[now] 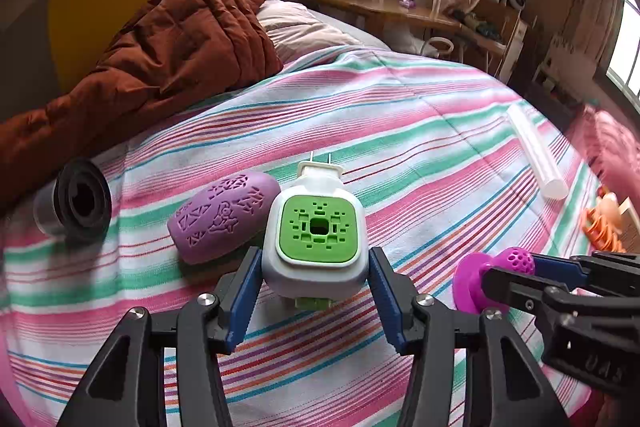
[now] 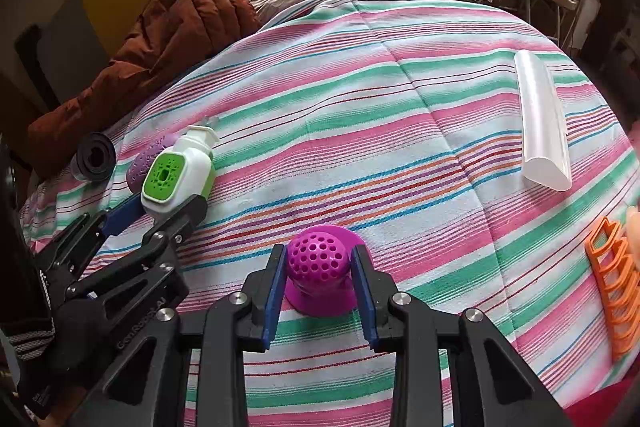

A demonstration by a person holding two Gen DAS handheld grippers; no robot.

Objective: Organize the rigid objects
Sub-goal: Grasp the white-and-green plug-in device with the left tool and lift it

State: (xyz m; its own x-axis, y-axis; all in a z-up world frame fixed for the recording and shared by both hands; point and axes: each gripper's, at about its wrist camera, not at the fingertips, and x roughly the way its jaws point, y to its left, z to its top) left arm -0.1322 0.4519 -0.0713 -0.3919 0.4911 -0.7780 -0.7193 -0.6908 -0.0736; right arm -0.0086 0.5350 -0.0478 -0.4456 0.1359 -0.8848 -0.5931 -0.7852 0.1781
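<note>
A white plug-in device with a green perforated face [image 1: 316, 231] lies on the striped bedspread [image 1: 400, 115], prongs pointing away. My left gripper [image 1: 314, 253] straddles its near end; the blue pads stand close to its sides, with a thin gap on the right, so it is open. A purple embossed oval [image 1: 224, 219] lies against the device's left side. My right gripper [image 2: 319, 255] is shut on a magenta perforated ball on a round base [image 2: 318, 259], which rests on the spread. The right wrist view shows the left gripper [image 2: 160, 207] at the device [image 2: 172, 175].
A black roll [image 1: 80, 203] lies far left by a brown quilt [image 1: 160, 47]. A white translucent tube [image 2: 542, 127] rests at the right, and an orange slotted rack [image 2: 616, 283] at the bed's right edge. A wooden desk [image 1: 380, 7] stands beyond the bed.
</note>
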